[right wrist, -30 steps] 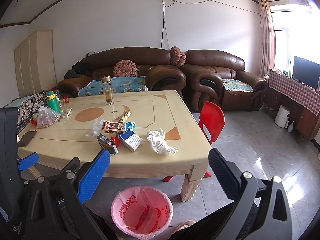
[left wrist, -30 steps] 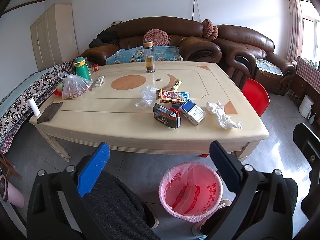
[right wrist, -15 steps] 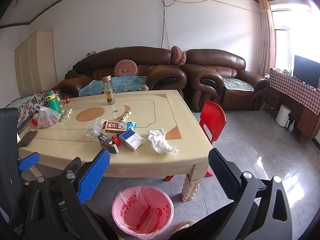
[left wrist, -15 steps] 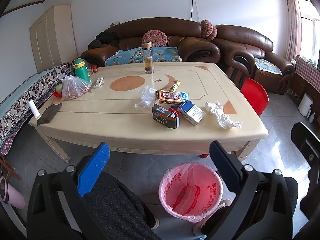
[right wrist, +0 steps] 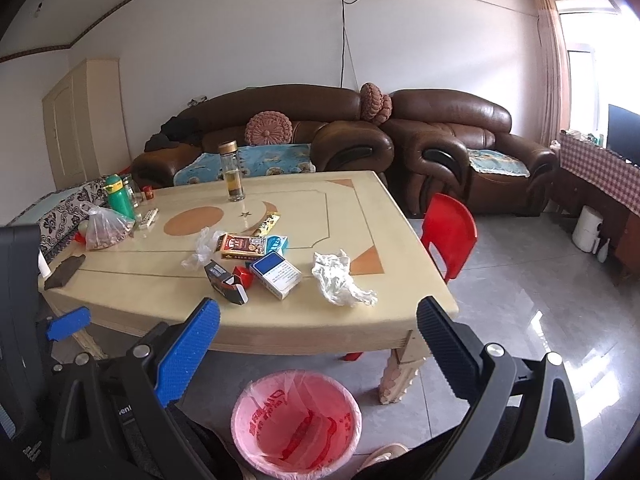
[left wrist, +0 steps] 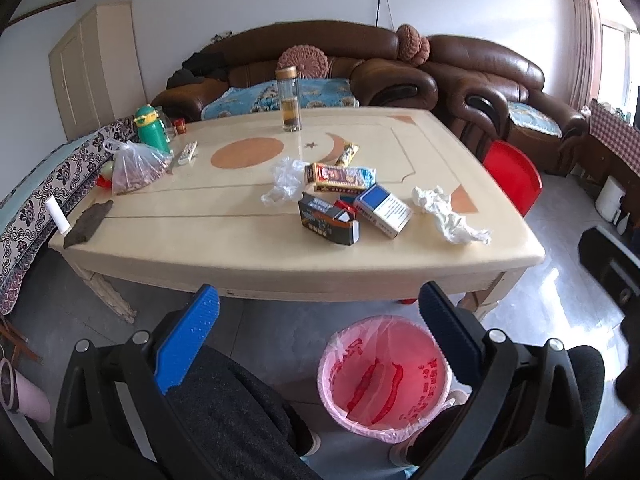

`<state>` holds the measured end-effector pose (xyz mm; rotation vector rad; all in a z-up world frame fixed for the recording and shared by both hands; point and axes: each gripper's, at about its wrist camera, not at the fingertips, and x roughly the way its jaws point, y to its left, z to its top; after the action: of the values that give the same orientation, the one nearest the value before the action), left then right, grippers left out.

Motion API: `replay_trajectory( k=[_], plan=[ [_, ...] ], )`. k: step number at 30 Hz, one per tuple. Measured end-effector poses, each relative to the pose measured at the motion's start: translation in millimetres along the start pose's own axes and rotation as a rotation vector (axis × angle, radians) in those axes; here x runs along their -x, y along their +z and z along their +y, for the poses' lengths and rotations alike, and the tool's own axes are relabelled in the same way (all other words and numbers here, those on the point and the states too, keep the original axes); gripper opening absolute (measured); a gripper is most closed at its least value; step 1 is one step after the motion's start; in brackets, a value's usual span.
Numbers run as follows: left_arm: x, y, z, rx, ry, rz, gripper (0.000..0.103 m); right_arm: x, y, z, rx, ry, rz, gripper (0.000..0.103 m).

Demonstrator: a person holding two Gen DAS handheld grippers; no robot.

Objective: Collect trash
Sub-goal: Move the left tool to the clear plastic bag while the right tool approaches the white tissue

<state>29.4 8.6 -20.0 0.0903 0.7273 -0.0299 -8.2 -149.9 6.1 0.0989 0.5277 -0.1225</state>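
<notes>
Bench (right wrist: 304,320), cream top; landmark for all entries.

Crumpled tissue (right wrist: 340,276): on the bench near its front right corner, long axis running from the middle toward that corner.

Boxes (right wrist: 276,274): just left of the tissue, clustered.

Bin (right wrist: 296,416): pink-lined, on the floor below the bench's front edge.

Right gripper (right wrist: 318,334): jaws wide, empty, short of the front edge; tissue lies ahead, slightly right. Likely the nearer one.

Left gripper (left wrist: 318,314): jaws wide, empty, further left along the same edge.
</notes>
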Motion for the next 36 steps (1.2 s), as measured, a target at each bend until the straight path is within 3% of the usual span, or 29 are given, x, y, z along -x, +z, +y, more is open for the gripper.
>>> replay_trajectory(
  k=[12,17,21,36],
  plan=[
    [-61,13,19,0.033,-0.027,0.08,0.098,-88,-2,-18,0.012,0.067,0.094,0.097],
    [-84,24,26,0.029,-0.005,0.09,0.098,-112,-4,-23,0.008,0.068,0.107,0.097],
    [-105,35,33,0.037,0.006,0.111,0.098,-134,2,-20,0.045,0.037,0.105,0.097],
    [-182,97,60,0.038,0.03,0.114,0.098,-222,15,-26,0.058,0.073,0.16,0.097]
  ],
)
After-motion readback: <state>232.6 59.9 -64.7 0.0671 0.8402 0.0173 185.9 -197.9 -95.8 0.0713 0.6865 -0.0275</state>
